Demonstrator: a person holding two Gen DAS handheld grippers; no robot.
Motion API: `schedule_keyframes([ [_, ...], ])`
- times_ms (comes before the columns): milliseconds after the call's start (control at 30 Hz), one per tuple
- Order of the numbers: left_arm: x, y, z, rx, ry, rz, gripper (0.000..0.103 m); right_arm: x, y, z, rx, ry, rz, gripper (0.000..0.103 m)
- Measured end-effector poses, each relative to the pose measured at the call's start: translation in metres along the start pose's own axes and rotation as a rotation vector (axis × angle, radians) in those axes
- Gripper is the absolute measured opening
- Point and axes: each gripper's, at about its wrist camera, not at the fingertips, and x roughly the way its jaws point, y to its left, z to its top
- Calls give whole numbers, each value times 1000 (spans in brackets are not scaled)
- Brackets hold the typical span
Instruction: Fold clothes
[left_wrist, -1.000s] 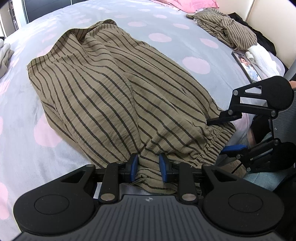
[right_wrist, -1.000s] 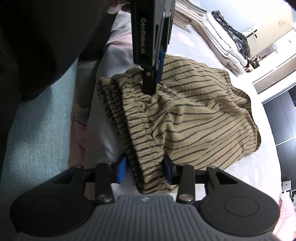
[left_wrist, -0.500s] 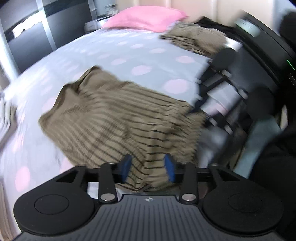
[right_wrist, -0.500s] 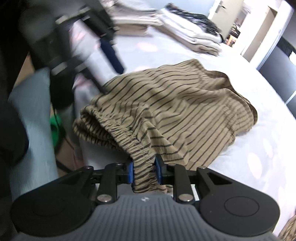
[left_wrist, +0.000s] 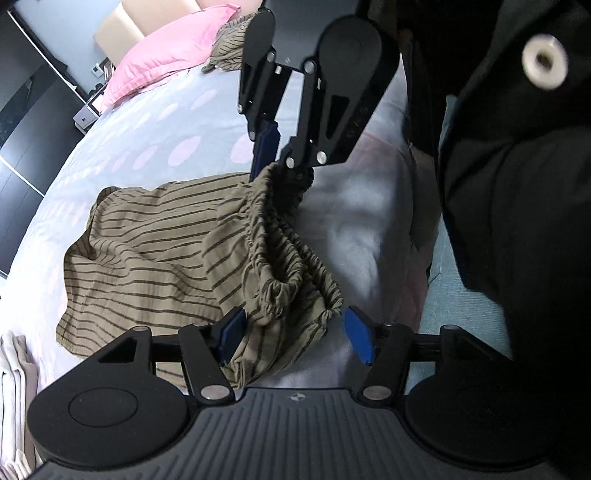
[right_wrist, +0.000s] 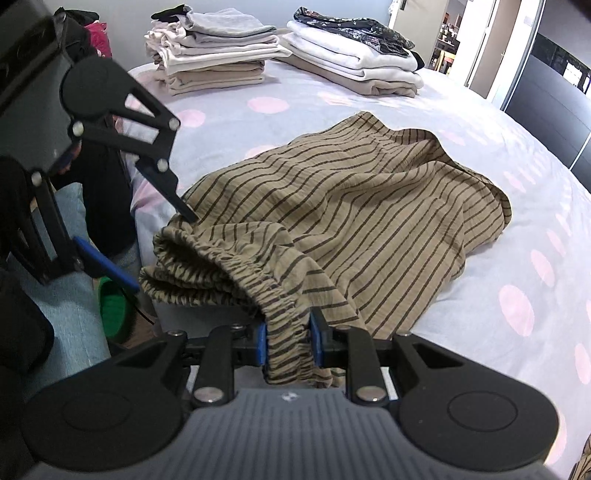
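A tan garment with dark stripes (left_wrist: 147, 254) lies on the dotted bed, its elastic waistband (left_wrist: 291, 266) bunched over the near edge. My left gripper (left_wrist: 295, 336) is open; the waistband's end sits loosely between its blue pads (left_wrist: 231, 334), touching only the left one. My right gripper (right_wrist: 286, 339) is shut on the other end of the waistband (right_wrist: 258, 277). In the left wrist view the right gripper (left_wrist: 280, 168) pinches the gathered band from above. In the right wrist view the left gripper (right_wrist: 159, 251) stands open at the garment's (right_wrist: 369, 206) left end.
Stacks of folded clothes (right_wrist: 214, 55) (right_wrist: 351, 55) sit at the far side of the bed (right_wrist: 498, 306). A pink pillow (left_wrist: 166, 55) and another striped garment (left_wrist: 229, 48) lie near the headboard. A person's dark clothing (left_wrist: 517, 184) and jeans (right_wrist: 66, 314) are close by.
My left gripper has opened and let go of the waistband. My right gripper has shut on the waistband's other end. Both grippers swung round to face each other along the bed edge.
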Motion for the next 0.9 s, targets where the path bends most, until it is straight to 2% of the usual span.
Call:
schedule_keyframes([
  [133,13,-6,0,40,16,44,57,0,1,0,-5,2,0,25],
  [233,14,-6,0,30,20,45,54,1,1,0,-6,3,-2,25],
  [333,13,-4,1,5,29,32,41,2,2,0,-11,6,-9,25],
  [400,14,-2,1,-16,36,13,28,2,4,-1,-21,8,-12,25],
  [500,12,4,0,-49,35,-4,18,3,8,-2,-51,14,-23,25],
  [667,0,26,-5,-211,4,-59,12,1,19,-5,-129,12,-67,28],
  [900,-7,70,-19,-526,-44,-125,11,-19,49,-13,-294,-67,-166,54],
])
